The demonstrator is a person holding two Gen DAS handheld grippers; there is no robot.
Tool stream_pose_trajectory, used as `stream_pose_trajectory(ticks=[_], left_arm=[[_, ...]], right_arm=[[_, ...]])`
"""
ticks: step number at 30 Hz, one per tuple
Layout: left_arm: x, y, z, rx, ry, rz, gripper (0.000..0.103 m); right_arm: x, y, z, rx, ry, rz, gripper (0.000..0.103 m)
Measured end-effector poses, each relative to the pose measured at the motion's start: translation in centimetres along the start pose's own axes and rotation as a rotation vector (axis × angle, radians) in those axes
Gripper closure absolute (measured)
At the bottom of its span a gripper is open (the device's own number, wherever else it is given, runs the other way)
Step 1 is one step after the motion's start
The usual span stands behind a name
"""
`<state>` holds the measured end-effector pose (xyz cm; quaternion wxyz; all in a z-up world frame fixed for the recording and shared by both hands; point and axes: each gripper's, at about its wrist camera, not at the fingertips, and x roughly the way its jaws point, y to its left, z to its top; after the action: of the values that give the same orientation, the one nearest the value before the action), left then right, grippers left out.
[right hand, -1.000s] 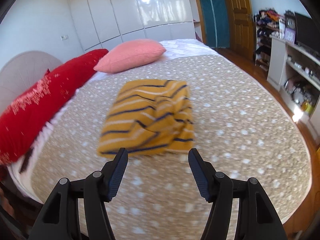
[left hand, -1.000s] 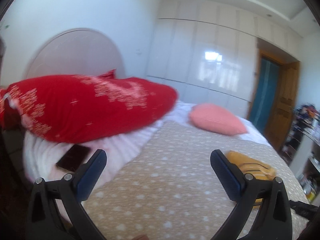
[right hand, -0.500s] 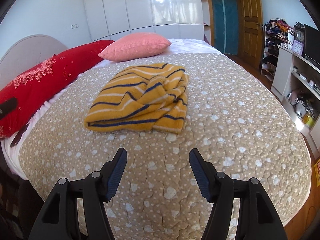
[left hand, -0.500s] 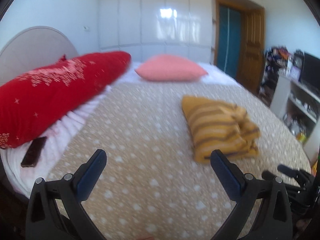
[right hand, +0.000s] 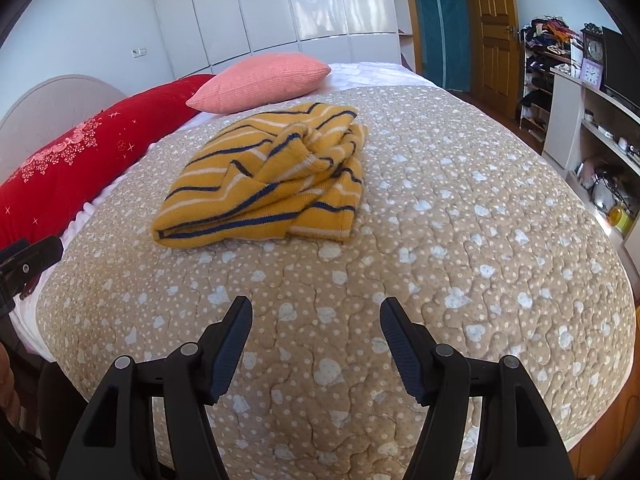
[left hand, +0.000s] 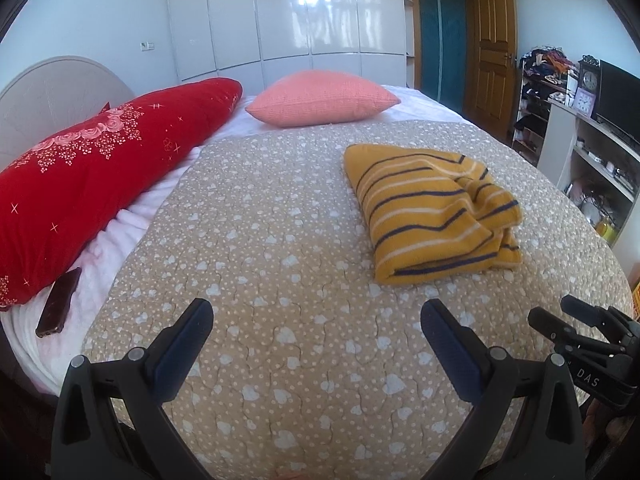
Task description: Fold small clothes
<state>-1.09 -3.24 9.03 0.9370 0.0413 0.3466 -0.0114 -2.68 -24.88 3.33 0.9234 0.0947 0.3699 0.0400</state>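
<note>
On the bedspread (right hand: 460, 240), folded striped sweater (right hand: 268, 184); 2 tools spread, empty

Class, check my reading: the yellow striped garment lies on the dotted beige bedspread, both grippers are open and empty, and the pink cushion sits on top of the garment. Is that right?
One detail is wrong. The pink cushion is not on the yellow striped garment; it lies beyond it, nearer the wardrobe, as the right wrist view shows. The garment does lie on the bedspread, and the left gripper and right gripper are open and empty.
</note>
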Motion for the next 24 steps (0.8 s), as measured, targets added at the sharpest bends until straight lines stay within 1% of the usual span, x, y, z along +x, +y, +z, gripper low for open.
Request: stream_pose_trajectory(ticks=[11,18,21,24], left_arm=[[0.6,0.4,-0.3,-0.003,0.025,0.001,0.0],[1.3,0.2,-0.6,0.0,0.045,-0.003,0.0],[1.9,0.3,-0.8,-0.008,0.07,-0.012,0.0],[2.3,0.3,-1.0,-0.014,0.089,-0.022,0.0]], right_arm=[[0.9,1.4,0.4,-0.035,0.015,0.012,0.03],[1.3,1.0,0.3,-0.017,0.027,0.023,0.03],[1.0,0.5,1.8,0.017,-0.008,0.062,0.03],[1.0,0.1,4.7,0.047,-0.081,0.091,0.03]])
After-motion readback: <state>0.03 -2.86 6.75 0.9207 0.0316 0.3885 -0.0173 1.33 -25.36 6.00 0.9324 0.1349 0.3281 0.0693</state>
